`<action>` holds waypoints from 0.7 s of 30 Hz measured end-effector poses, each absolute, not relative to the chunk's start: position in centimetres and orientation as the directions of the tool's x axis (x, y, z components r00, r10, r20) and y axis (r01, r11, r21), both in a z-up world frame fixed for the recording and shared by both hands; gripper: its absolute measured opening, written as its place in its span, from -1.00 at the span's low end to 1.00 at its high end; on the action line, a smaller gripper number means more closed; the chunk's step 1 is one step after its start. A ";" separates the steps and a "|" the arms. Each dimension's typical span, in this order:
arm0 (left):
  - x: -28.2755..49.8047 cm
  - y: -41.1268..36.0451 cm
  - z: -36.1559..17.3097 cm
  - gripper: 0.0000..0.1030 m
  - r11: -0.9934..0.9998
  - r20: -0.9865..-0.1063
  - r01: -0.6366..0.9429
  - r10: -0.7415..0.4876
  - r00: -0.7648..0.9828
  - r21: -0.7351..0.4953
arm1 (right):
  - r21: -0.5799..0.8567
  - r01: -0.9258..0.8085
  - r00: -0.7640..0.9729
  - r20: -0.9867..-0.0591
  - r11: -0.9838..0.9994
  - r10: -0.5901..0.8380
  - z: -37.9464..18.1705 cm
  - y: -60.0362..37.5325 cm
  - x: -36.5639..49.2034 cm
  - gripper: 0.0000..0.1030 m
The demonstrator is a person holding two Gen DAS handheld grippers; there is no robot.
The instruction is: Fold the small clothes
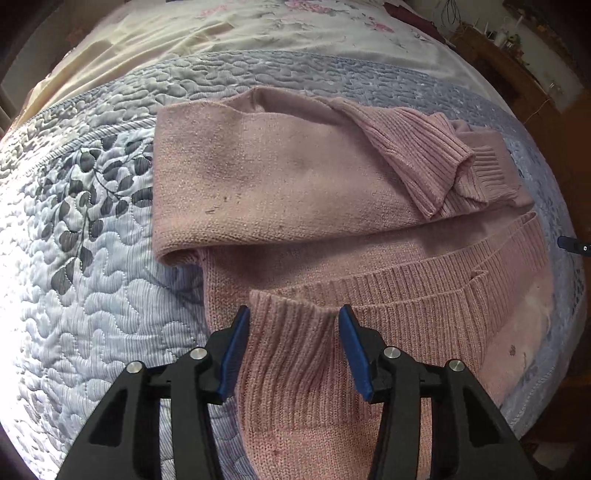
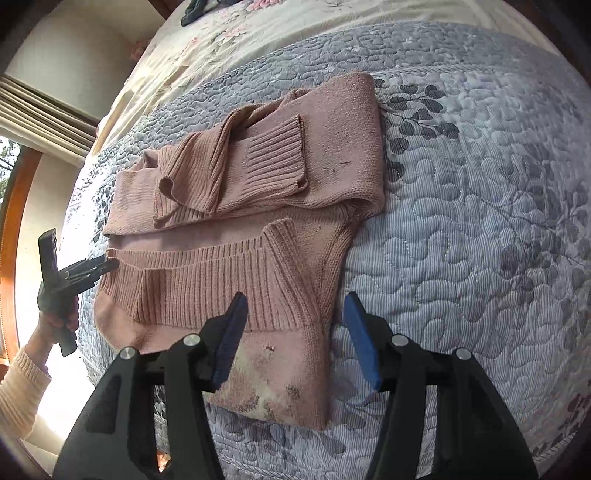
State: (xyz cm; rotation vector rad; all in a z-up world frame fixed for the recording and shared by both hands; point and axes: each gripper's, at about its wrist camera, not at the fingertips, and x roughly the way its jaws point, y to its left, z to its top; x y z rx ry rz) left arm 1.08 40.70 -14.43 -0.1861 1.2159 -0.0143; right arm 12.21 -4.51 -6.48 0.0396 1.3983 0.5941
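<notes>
A pink knitted sweater lies partly folded on the bed, with ribbed sleeves laid across its body. My left gripper is open, and a ribbed cuff lies between its blue pads without being pinched. In the right wrist view the same sweater shows a stained lower corner. My right gripper is open just above that corner and holds nothing. The left gripper appears there at the sweater's left edge, held by a hand.
The sweater rests on a grey-blue quilted bedspread with a leaf pattern. A cream floral cover lies beyond it. A window with a wooden frame is at the left, and wooden furniture stands at the far right.
</notes>
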 end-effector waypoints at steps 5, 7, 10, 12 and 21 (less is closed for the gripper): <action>1.3 40.9 -15.0 -0.10 0.988 -0.939 -0.078 -0.097 0.329 -0.130 | 0.289 -0.453 0.068 -0.932 0.843 0.356 -7.3 -2.4 13.1 0.19; 1.5 41.0 -15.4 -0.08 0.988 -0.942 -0.084 -0.100 0.319 -0.133 | 0.256 -0.480 0.068 -0.943 0.839 0.326 -7.9 -1.5 13.7 0.21; 1.6 41.1 -15.5 -0.09 0.986 -0.940 -0.092 -0.102 0.324 -0.139 | 0.241 -0.511 0.052 -0.949 0.825 0.310 -8.8 0.1 14.2 0.21; 1.6 41.0 -15.4 -0.16 0.986 -0.939 -0.096 -0.096 0.330 -0.135 | 0.222 -0.544 0.051 -0.954 0.809 0.296 -9.3 1.3 14.2 0.20; -0.1 40.6 -12.9 -0.82 0.983 -0.906 -0.100 -0.101 0.411 -0.155 | 0.164 -0.609 0.065 -0.965 0.776 0.256 -8.8 2.2 13.2 -0.84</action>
